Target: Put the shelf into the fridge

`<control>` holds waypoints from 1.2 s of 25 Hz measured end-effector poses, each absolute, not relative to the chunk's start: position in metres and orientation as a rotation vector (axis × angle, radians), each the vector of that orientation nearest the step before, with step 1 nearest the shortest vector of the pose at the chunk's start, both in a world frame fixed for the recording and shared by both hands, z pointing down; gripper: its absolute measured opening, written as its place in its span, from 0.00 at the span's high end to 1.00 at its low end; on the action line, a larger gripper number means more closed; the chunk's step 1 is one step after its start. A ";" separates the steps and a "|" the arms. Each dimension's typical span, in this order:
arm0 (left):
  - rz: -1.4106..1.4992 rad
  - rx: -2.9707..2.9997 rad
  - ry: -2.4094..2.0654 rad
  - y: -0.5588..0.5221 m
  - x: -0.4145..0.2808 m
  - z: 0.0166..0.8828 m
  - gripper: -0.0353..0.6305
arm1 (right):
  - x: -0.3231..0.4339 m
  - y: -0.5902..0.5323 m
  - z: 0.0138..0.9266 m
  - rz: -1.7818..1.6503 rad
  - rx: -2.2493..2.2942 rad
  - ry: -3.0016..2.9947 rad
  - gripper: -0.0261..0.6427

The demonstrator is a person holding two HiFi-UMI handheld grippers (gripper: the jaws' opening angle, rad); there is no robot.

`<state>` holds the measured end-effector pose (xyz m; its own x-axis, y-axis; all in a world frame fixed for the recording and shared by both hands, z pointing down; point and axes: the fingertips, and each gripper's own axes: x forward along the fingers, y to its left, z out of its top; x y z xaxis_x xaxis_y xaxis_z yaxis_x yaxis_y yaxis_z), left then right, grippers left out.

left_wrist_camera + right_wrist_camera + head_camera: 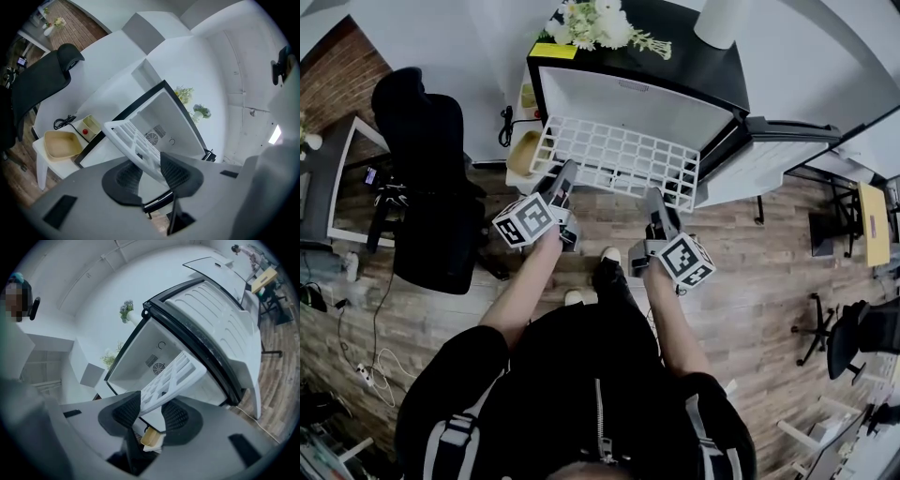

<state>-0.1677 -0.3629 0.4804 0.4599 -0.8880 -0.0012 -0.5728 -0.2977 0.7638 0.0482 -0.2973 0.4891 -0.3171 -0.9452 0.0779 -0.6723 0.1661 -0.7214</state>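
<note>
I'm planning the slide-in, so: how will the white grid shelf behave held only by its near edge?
Probably stiff: the shelf juts flat from the left gripper and right gripper without visible sag. Likely light, being an open lattice. It may pivot or slip, since both grip one edge.

Even, diffuse indoor light throughout, with soft, faint shadows and no glare spots. Colours look muted in the head view. All three views show strong wide-angle bending: straight walls and the boards of the floor (769, 253) curve toward the edges, and both gripper views end in a black circular vignette. The white interior of the fridge (637, 103) and the shelf (614, 161) are the brightest areas, nearly washed out. Around the jaws the near grey foreground is soft and out of focus.
</note>
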 end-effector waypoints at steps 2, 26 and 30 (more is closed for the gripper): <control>-0.564 2.005 -1.215 -0.366 -0.167 0.479 0.75 | 0.048 -0.300 0.490 -0.951 -1.531 2.062 0.73; -0.567 1.999 -1.207 -0.389 -0.155 0.476 0.75 | 0.064 -0.333 0.489 -0.970 -1.512 2.041 0.75; -0.577 2.000 -1.209 -0.393 -0.154 0.474 0.75 | 0.065 -0.340 0.486 -0.971 -1.504 2.043 0.75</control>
